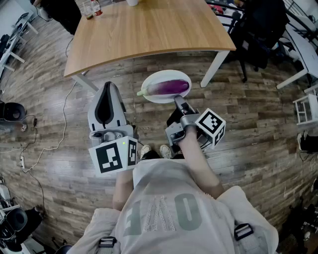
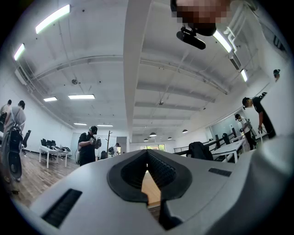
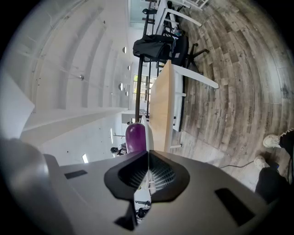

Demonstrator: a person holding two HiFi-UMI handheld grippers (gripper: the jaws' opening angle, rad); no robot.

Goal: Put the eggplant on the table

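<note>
A purple eggplant (image 1: pixel 170 87) lies on a white plate (image 1: pixel 149 94), held in the air over the wood floor just in front of the wooden table (image 1: pixel 149 30). My right gripper (image 1: pixel 177 101) is shut on the plate's near rim. In the right gripper view the plate (image 3: pixel 145 131) shows edge-on between the pads, with the eggplant (image 3: pixel 135 137) on its left and the table (image 3: pixel 161 105) beyond. My left gripper (image 1: pixel 110 86) hovers to the plate's left, tilted up, its jaws together with nothing between them. In its own view the left gripper (image 2: pixel 147 154) shows a slice of the table (image 2: pixel 150 188) through the gap.
Bottles (image 1: pixel 92 8) and a white cup (image 1: pixel 132 2) stand at the table's far edge. A black chair with a bag (image 1: pixel 258 25) is at the table's right, and white desks (image 1: pixel 303 44) lie further right. A cable (image 1: pixel 59 139) runs along the floor on the left. People (image 2: pixel 87 147) stand in the room.
</note>
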